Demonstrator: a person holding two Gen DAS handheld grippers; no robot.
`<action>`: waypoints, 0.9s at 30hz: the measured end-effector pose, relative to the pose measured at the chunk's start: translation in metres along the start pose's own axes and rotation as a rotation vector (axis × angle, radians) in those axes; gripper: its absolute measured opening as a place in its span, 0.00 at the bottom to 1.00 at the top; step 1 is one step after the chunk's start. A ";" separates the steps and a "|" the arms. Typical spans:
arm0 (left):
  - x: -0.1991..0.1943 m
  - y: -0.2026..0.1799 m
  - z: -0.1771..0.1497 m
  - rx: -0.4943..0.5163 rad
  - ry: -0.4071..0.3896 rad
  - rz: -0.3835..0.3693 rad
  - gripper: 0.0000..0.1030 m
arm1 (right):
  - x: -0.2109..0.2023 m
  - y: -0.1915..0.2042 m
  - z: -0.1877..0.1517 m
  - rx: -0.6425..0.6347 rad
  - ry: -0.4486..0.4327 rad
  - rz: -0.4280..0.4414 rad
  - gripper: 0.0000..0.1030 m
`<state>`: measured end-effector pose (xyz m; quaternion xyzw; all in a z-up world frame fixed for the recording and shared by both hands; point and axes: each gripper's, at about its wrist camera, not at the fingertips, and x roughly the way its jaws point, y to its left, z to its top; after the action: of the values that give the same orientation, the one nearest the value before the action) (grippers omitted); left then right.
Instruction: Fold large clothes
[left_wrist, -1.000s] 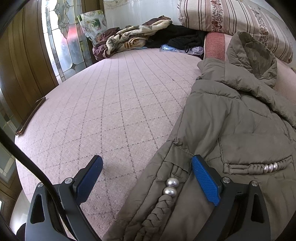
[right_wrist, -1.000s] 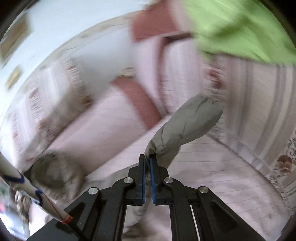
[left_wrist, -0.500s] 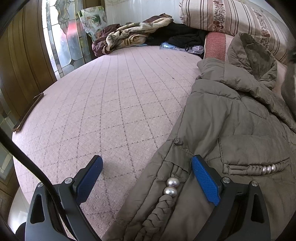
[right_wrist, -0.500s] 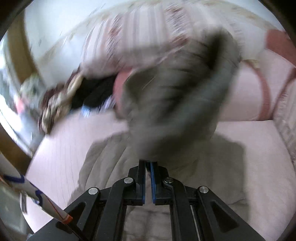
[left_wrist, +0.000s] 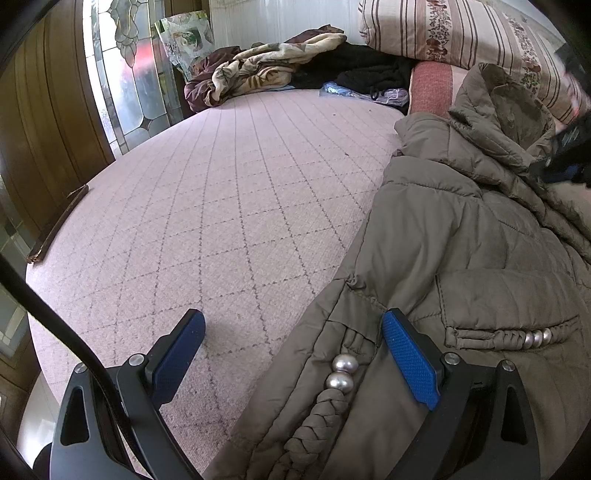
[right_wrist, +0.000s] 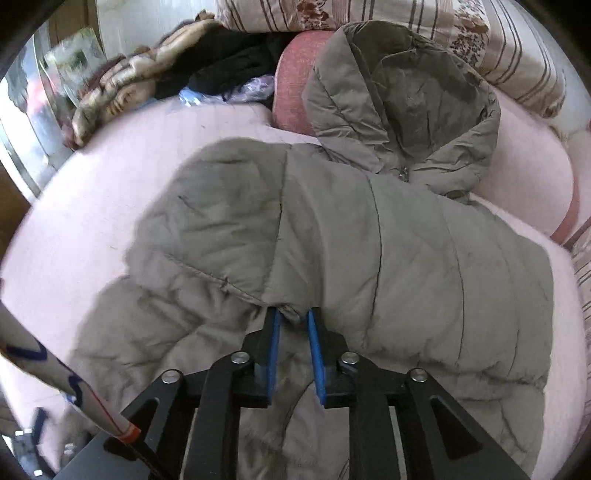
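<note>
An olive-grey hooded puffer coat (left_wrist: 461, 240) lies on the pink quilted bed (left_wrist: 221, 203). My left gripper (left_wrist: 293, 317) stands open over the coat's left edge, near a braided pocket trim with pearl beads (left_wrist: 341, 373). It holds nothing. In the right wrist view one sleeve (right_wrist: 258, 221) lies folded across the coat's body, below the hood (right_wrist: 406, 92). My right gripper (right_wrist: 292, 314) has its jaws opening, with the sleeve's cuff still between the blue pads (right_wrist: 314, 350). The right gripper also shows as a dark blur (left_wrist: 565, 155) at the right edge of the left wrist view.
Striped pillows (left_wrist: 443, 33) and a pink bolster (left_wrist: 432, 85) line the head of the bed. A heap of blankets and dark clothes (left_wrist: 277, 66) sits at the far corner by a stained-glass pane (left_wrist: 125, 66). A wooden wall runs along the left.
My right gripper swung the raised sleeve over and down onto the coat's body, and its jaws have parted. The left gripper has stayed where it was.
</note>
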<state>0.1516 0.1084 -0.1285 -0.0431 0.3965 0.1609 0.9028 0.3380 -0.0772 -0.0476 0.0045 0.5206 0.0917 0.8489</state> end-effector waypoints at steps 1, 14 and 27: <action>0.000 0.000 0.000 0.000 0.000 0.001 0.94 | -0.008 -0.003 0.001 0.020 -0.020 0.024 0.17; -0.001 -0.002 0.001 0.015 0.016 0.003 0.94 | 0.066 0.018 0.031 0.164 0.081 0.059 0.17; -0.005 0.007 0.001 0.021 0.055 -0.073 0.94 | -0.085 -0.073 -0.061 0.177 -0.051 -0.017 0.64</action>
<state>0.1467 0.1134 -0.1243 -0.0527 0.4209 0.1225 0.8973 0.2574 -0.1683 -0.0085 0.0776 0.5047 0.0380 0.8590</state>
